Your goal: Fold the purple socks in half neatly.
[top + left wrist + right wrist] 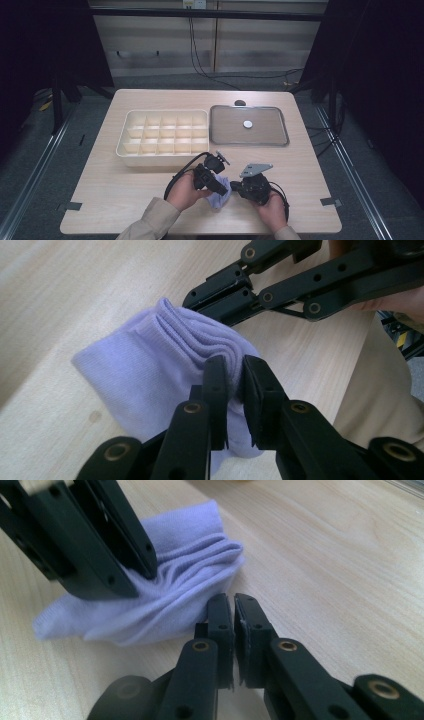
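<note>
- Lilac ribbed knit, soft and folded into layers: the sock (150,365) lies on the worktop (125,190) near its front edge, between the two hands
- In the left gripper view its long axis runs from a flat plain end at the left to a bunched, folded end at the right, where the layered edges show as ridges
- Left claw (235,385) is clamped on that folded end, with cloth pinched between its black jaws
- Right claw (234,625) has its jaws pressed together with nothing seen between them; its tips sit just beside the sock's lower edge, and whether they touch it I cannot tell
- In the high view the two claws meet over the sock (220,192), covering most of it
- Behind, well apart from the sock, a cream plastic box (122,145) split into a grid of small cells stands on the pale wood-grain worktop
- Just right of the box sits a shallow metal tray (222,137) with rounded corners, and a small white disc (248,124) lies in it
- A small dark thing (240,103) sits just behind the tray, too small to tell
</note>
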`<move>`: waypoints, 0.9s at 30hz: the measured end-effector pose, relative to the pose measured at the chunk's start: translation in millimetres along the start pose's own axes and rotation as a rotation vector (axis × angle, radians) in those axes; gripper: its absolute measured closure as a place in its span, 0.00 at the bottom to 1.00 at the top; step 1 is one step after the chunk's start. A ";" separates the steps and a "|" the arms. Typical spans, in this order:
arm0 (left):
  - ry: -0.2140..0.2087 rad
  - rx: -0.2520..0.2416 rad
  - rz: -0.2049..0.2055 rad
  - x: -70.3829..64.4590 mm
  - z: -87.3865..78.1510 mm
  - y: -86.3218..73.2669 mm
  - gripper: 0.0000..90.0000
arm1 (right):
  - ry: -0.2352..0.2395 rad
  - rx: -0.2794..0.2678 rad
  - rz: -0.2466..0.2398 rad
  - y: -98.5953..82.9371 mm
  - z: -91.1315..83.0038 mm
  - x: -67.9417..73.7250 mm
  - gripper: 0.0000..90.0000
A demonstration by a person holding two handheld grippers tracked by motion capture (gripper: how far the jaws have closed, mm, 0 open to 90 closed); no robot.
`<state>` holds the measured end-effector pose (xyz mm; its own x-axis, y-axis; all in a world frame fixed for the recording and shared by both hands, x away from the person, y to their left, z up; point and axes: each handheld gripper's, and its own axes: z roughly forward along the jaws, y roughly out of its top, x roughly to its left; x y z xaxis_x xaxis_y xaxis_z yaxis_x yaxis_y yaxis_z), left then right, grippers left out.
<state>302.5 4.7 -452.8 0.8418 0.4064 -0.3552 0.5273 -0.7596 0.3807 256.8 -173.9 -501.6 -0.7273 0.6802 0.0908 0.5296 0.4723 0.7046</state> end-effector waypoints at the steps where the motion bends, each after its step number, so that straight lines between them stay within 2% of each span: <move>1: 0.000 0.003 -0.005 0.1 1.2 -0.2 0.89 | 0.000 0.003 0.001 0.0 -0.3 0.0 0.95; 17: 0.012 0.013 -0.008 0.2 13.1 -4.1 0.87 | 0.002 0.001 0.003 -0.3 -0.2 -0.1 0.95; 20: 0.032 0.034 0.003 -0.5 12.3 -4.2 0.87 | 0.003 -0.002 -0.001 -0.4 -0.1 -0.4 0.95; 25: 0.081 0.047 -0.002 3.6 6.3 -7.6 0.87 | 0.002 0.000 -0.003 -0.3 -0.3 -0.2 0.95; 27: 0.089 0.050 -0.020 7.1 2.1 -11.0 0.87 | 0.002 0.001 -0.003 -0.2 -0.3 -0.1 0.95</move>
<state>302.4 14.9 -461.3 0.8393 0.4635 -0.2841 0.5395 -0.7744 0.3306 256.6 -174.2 -501.6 -0.7298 0.6777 0.0895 0.5274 0.4749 0.7045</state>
